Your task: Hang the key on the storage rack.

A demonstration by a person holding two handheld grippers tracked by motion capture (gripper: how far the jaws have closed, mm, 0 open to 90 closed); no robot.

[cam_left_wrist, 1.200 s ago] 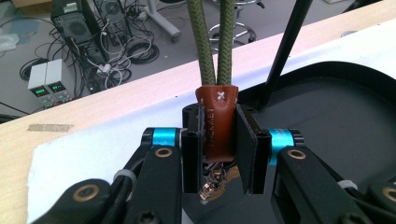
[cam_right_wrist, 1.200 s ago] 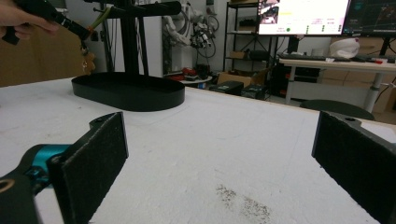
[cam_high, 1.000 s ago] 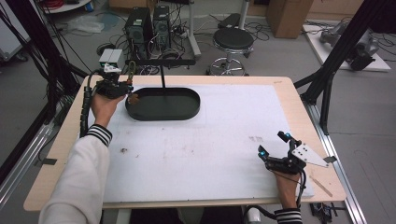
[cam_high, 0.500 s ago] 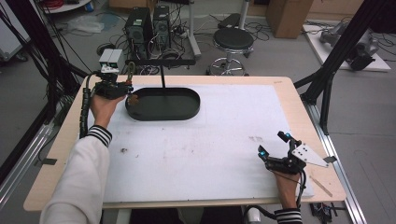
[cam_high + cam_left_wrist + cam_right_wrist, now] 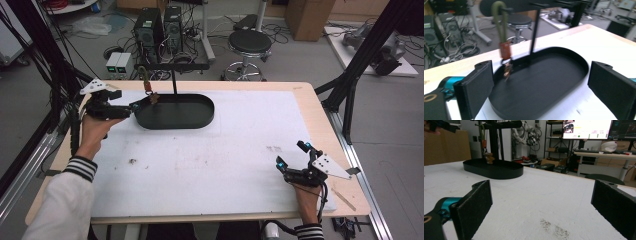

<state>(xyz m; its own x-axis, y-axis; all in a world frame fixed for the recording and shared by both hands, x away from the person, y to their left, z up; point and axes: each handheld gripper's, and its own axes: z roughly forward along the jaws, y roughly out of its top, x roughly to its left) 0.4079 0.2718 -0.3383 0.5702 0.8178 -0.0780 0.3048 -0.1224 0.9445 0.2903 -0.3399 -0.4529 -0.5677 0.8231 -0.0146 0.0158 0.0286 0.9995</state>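
A black oval tray (image 5: 200,117) lies at the back left of the white mat, and a black T-shaped rack (image 5: 172,66) stands in it. From the rack's bar hangs a keychain (image 5: 148,89): green loop, orange tag and a small charm (image 5: 504,50). My left gripper (image 5: 134,106) is just left of the tray and points at it. Its jaws have just been opening and stand open (image 5: 541,66) with nothing between them; the keychain hangs beyond the tips. Near the front right corner my right gripper (image 5: 291,155) rests open (image 5: 543,187), facing the far tray (image 5: 494,171).
Dark specks (image 5: 132,161) dot the mat. Black frame posts (image 5: 350,85) rise at both sides of the table. A stool (image 5: 249,42) and computer cases (image 5: 157,25) stand on the floor behind it. The wooden table edge (image 5: 320,105) borders the mat.
My left hand has drawn back from the rack toward the left and the near side, and its jaws have opened. The keychain now hangs free on the bar. The right hand has stayed put.
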